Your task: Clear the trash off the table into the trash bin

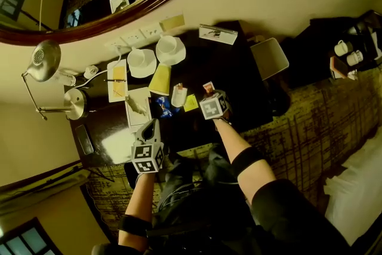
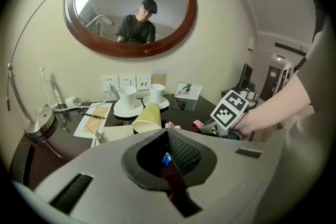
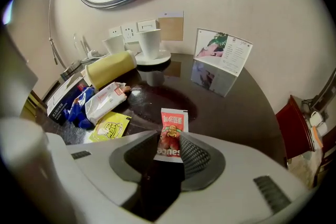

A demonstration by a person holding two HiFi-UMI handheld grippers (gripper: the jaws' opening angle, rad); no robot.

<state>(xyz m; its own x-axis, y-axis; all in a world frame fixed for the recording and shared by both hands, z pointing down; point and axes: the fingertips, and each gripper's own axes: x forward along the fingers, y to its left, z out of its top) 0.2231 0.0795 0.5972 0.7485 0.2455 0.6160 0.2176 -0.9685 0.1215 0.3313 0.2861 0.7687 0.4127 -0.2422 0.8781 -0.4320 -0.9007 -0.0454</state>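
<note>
The fingers point(image 3: 194, 157) of the right gripper point(image 3: 168, 150) are standing partly apart and straddling the near end of a red sachet point(image 3: 173, 128). The sachet is lying flat and uncrumpled on the dark tabletop point(image 3: 236, 113). One pad is touching its edge, but I am judging that the grip is not yet clamped. The sachet is lying straight ahead of these fingers. Its long axis is running along their pointing direction, away toward the standing card point(image 3: 223, 55), so the pads are meeting its long side edges rather than its faces. Squeezing it may buckle it, or it may slip flat beneath the tips.

To the left of the sachet, more trash is waiting:
- a yellow sachet point(image 3: 111, 127)
- a white wrapper point(image 3: 105, 101)
- a blue wrapper point(image 3: 77, 107)
- a yellow paper cup point(image 3: 110, 68) lying on its side

The left gripper point(image 2: 167, 152) is hovering at the near edge of the tabletop. Its fingers are pressed together on nothing, with only the blue wrapper showing beyond them.

The pale square trash bin point(image 1: 270, 58) is sitting just off the right end of the tabletop. The right hand is therefore both on the sachet and nearer the bin, and I am expecting the carry to go rightward.
</note>
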